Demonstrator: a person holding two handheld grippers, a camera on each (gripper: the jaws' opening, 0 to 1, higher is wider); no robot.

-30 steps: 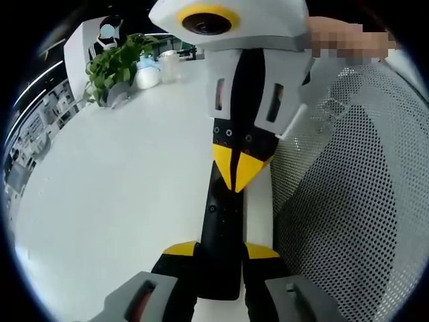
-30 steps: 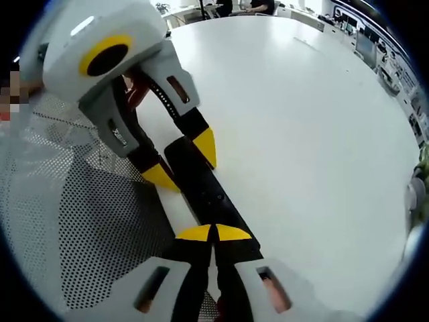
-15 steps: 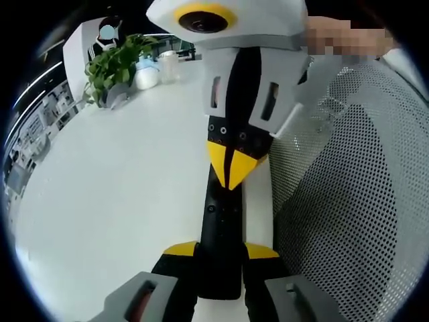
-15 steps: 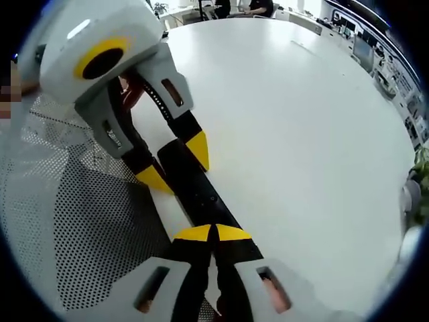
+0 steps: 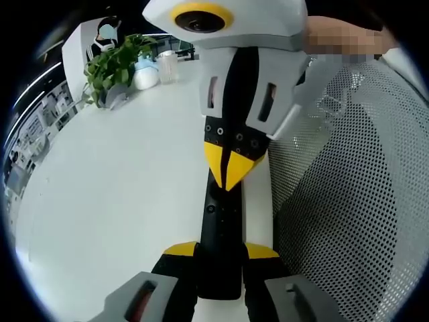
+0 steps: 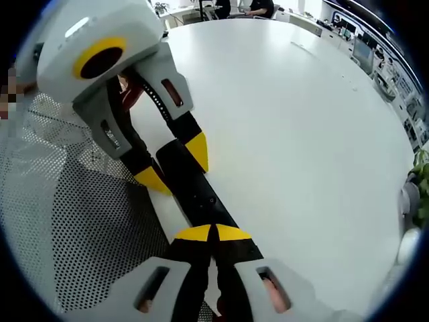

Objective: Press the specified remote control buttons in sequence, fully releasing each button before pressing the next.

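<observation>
1. Bench (image 5: 114, 201): a broad white surface that carries the work. A perforated mesh chair back (image 5: 355, 221) stands against its edge at 3 o'clock in the left gripper view

2. Potted plant (image 5: 117, 64): sits far off at 10 o'clock in the left gripper view, well apart from the work

3. Remote control (image 5: 221, 235): a long black bar lying flat on the bench near its edge, running from 6 o'clock toward the centre in both views. It is held at one end and pressed further along, probably so that it cannot slide under the push

4. Left gripper (image 5: 221, 251): its yellow-tipped fingers are spread to either side of the remote's near end, clamping the body. In the right gripper view it (image 6: 175, 165) reaches in from 10 o'clock

5. Right gripper (image 6: 213, 233): fingers clenched together tip to tip, forming one blunt point for a button. In the left gripper view it (image 5: 230, 171) descends from 12 o'clock with the tips on the remote's face; whether a button is depressed cannot be told
</observation>
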